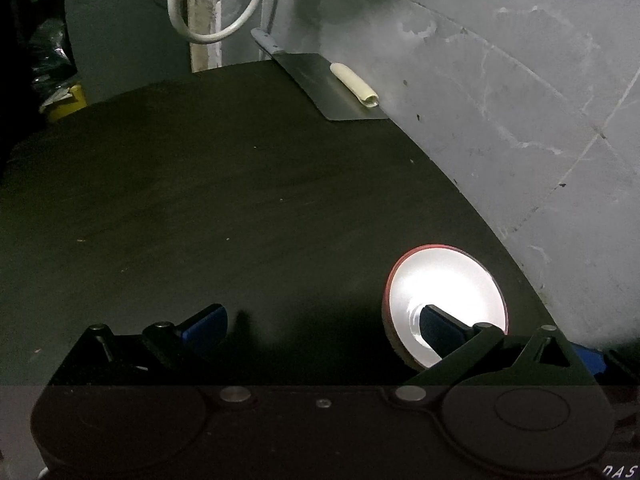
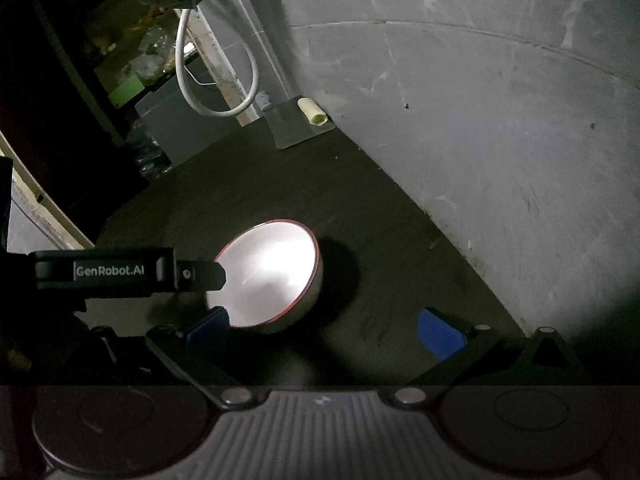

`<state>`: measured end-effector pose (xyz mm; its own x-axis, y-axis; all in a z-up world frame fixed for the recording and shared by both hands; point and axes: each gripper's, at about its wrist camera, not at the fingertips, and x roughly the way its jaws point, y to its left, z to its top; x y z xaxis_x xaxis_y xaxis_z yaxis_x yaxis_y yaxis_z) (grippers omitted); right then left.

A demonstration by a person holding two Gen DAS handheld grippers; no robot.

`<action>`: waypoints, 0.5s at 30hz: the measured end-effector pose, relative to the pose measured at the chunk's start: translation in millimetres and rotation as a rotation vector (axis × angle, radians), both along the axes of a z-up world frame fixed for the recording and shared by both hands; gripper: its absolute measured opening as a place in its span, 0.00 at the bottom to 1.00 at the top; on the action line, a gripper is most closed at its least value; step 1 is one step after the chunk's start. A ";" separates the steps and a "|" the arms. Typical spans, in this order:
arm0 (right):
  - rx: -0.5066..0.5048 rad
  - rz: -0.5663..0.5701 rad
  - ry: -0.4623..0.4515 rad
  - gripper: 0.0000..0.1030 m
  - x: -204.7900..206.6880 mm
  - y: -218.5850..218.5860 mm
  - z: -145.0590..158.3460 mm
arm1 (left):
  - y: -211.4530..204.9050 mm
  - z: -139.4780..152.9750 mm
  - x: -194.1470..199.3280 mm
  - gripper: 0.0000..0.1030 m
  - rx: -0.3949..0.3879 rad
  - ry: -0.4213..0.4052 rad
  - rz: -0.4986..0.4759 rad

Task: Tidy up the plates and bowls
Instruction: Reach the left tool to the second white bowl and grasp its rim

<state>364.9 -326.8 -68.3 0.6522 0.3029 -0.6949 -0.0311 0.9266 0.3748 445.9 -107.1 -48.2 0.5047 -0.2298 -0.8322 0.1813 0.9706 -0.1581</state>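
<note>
A white bowl with a red rim (image 1: 444, 292) sits on the dark table near the wall. In the left wrist view my left gripper (image 1: 320, 324) is open wide; its right fingertip (image 1: 436, 326) reaches in front of the bowl's near side. In the right wrist view the same bowl (image 2: 272, 272) lies just ahead, towards the left finger (image 2: 208, 330). My right gripper (image 2: 324, 330) is open and empty. The left gripper's body (image 2: 120, 270) shows at the left, next to the bowl's rim.
A cleaver (image 1: 320, 84) with a pale roll (image 1: 356, 84) on its blade lies at the table's far edge by the grey wall (image 1: 520, 100). A white cable loop (image 1: 208, 8) hangs behind. The dark table (image 1: 220, 200) stretches left; clutter stands beyond it.
</note>
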 end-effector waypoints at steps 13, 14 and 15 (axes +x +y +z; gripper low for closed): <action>-0.005 0.008 0.008 0.88 15.2 0.4 -6.9 | -10.5 -8.7 8.2 0.99 -0.022 0.023 -0.050; -0.005 0.011 0.009 0.86 15.6 0.8 -7.1 | -11.4 -9.1 7.8 0.98 -0.023 0.024 -0.053; -0.005 0.016 0.009 0.83 16.1 1.1 -7.4 | -12.4 -9.6 7.7 0.97 -0.023 0.025 -0.057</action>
<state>381.0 -325.7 -75.7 0.6412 0.3093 -0.7023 -0.0424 0.9280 0.3700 453.6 -119.6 -57.8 0.4695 -0.2768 -0.8384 0.2316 0.9549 -0.1856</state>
